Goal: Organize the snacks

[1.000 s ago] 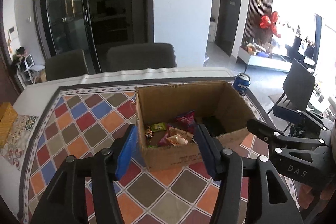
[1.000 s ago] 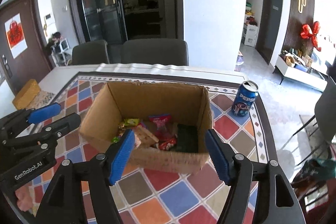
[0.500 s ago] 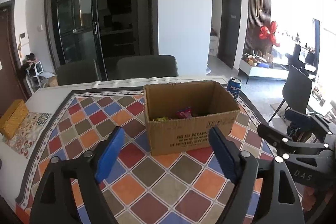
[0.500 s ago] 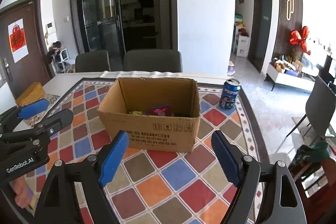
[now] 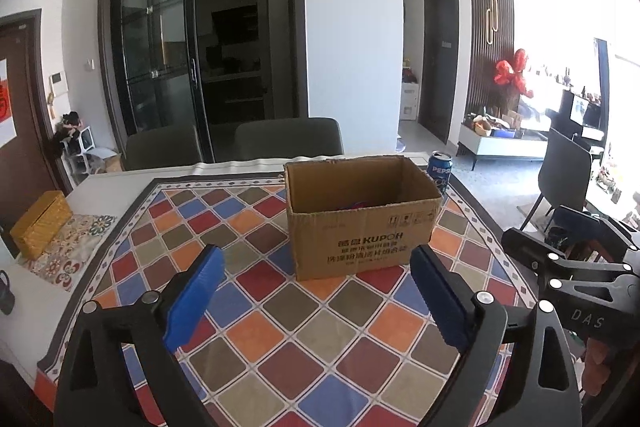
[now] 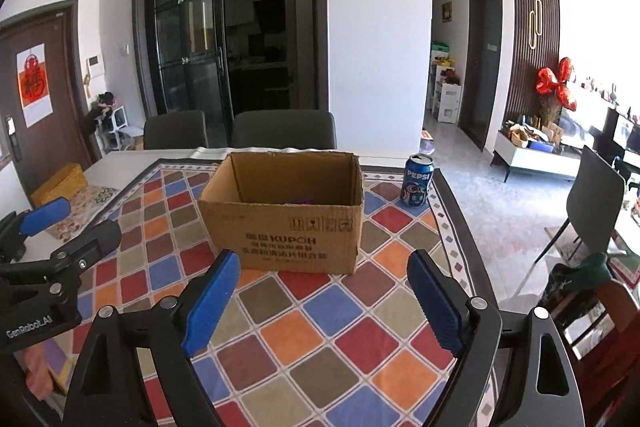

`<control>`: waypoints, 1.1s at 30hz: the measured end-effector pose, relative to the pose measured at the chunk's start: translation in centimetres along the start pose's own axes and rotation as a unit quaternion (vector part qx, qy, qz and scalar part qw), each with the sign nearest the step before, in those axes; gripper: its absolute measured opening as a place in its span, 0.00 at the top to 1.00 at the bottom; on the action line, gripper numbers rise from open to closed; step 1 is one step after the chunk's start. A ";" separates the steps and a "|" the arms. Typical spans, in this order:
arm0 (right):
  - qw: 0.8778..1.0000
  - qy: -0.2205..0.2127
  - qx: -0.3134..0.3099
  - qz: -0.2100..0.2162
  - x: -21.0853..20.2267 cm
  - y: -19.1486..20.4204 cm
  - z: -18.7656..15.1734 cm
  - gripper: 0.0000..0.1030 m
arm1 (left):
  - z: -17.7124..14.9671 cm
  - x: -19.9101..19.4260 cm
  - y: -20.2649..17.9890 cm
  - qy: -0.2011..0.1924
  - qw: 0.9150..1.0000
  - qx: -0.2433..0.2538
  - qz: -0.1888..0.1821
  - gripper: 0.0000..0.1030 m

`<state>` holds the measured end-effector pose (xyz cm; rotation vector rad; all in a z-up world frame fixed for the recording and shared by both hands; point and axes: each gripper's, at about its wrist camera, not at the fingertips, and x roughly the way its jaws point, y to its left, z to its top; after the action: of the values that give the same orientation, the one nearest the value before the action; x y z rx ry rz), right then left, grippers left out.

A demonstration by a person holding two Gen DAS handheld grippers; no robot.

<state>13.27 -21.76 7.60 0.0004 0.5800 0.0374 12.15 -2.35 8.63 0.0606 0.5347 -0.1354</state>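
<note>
Both jaws spread wide, nothing held: left gripper (image 5: 316, 263), right gripper (image 6: 322, 267). Open-topped brown cardboard box (image 6: 286, 213) sits on the multicoloured diamond-check tablecloth (image 6: 320, 331), ahead of both. Snacks barely visible inside. Blue Pepsi can (image 6: 417, 179) near the box's right side, apart.

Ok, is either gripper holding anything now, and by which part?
Nothing is held. The left gripper and right gripper are both open and empty, short of the cardboard box.
</note>
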 end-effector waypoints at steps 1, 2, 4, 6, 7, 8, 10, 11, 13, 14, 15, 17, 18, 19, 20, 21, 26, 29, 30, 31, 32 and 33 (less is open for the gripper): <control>1.000 -0.001 0.001 0.000 -0.3 0.0 -0.1 0.16 | -0.3 -0.4 0.0 0.000 1.000 -0.001 0.000 0.07; 1.000 -0.003 0.003 0.000 -0.5 0.1 -0.2 0.16 | -0.4 -0.6 0.0 0.000 1.000 -0.004 -0.001 0.07; 1.000 -0.005 0.002 -0.001 -1.1 0.1 -0.5 0.16 | -0.6 -1.1 0.1 0.000 1.000 -0.008 -0.004 0.07; 1.000 -0.008 0.002 -0.001 -1.7 0.2 -0.8 0.16 | -0.7 -1.6 0.1 -0.002 1.000 -0.010 -0.005 0.07; 1.000 -0.009 0.000 0.000 -2.0 0.3 -0.9 0.16 | -0.8 -1.9 0.0 -0.005 1.000 -0.008 -0.004 0.07; 1.000 -0.012 -0.001 0.000 -2.2 0.4 -1.0 0.16 | -0.8 -2.1 0.0 -0.006 1.000 -0.007 -0.004 0.07; 1.000 -0.016 -0.002 0.000 -2.8 0.5 -1.1 0.16 | -0.9 -2.5 -0.1 -0.010 1.000 -0.006 -0.005 0.07; 1.000 -0.017 -0.001 0.001 -3.0 0.5 -1.2 0.16 | -0.9 -2.7 -0.2 -0.012 1.000 -0.004 -0.005 0.07; 1.000 -0.020 -0.001 0.000 -3.4 0.5 -1.2 0.16 | -1.0 -3.0 -0.2 -0.014 1.000 -0.003 -0.004 0.07; 1.000 -0.021 -0.001 0.000 -3.5 0.6 -1.3 0.16 | -1.0 -3.2 -0.3 -0.015 1.000 -0.003 -0.004 0.07; 1.000 -0.022 0.000 0.000 -3.6 0.6 -1.3 0.16 | -1.0 -3.2 -0.3 -0.016 1.000 -0.003 -0.004 0.07; 1.000 -0.022 0.000 0.001 -3.7 0.5 -1.4 0.16 | -1.0 -3.3 0.0 -0.017 1.000 -0.004 -0.005 0.07; 1.000 -0.023 -0.001 0.001 -3.9 0.5 -1.5 0.16 | -1.0 -3.4 0.1 -0.018 1.000 -0.004 -0.005 0.07; 1.000 -0.023 -0.001 0.001 -4.0 0.5 -1.5 0.16 | -1.0 -3.4 0.1 -0.018 1.000 -0.004 -0.004 0.07; 1.000 -0.022 -0.001 0.001 -4.0 0.6 -1.5 0.16 | -1.1 -3.4 0.1 -0.018 1.000 -0.005 -0.005 0.07; 1.000 -0.023 -0.001 0.001 -3.9 0.6 -1.5 0.16 | -1.1 -3.4 0.2 -0.017 1.000 -0.006 -0.005 0.07; 1.000 -0.023 -0.002 0.000 -4.2 0.5 -1.6 0.16 | -1.3 -3.7 0.0 -0.021 1.000 -0.005 -0.001 0.02; 1.000 -0.023 -0.002 0.001 -4.2 0.6 -1.6 0.16 | -1.3 -3.9 0.1 -0.024 1.000 -0.004 0.001 0.01; 1.000 -0.024 -0.002 0.001 -4.2 0.6 -1.6 0.16 | -1.3 -3.9 0.1 -0.024 1.000 -0.004 0.002 0.01; 1.000 -0.023 -0.002 0.000 -4.3 0.5 -1.6 0.16 | -1.3 -3.9 0.0 -0.024 1.000 -0.004 0.002 0.01; 1.000 -0.023 -0.002 0.001 -4.2 0.6 -1.6 0.16 | -1.3 -3.9 0.1 -0.024 1.000 -0.004 0.002 0.01; 1.000 -0.024 -0.002 0.001 -4.2 0.6 -1.6 0.16 | -1.3 -4.0 0.1 -0.023 1.000 -0.004 0.002 0.00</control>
<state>8.87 -21.33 8.55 -0.0024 0.5329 0.0397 8.12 -1.73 9.51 0.0502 0.4882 -0.1303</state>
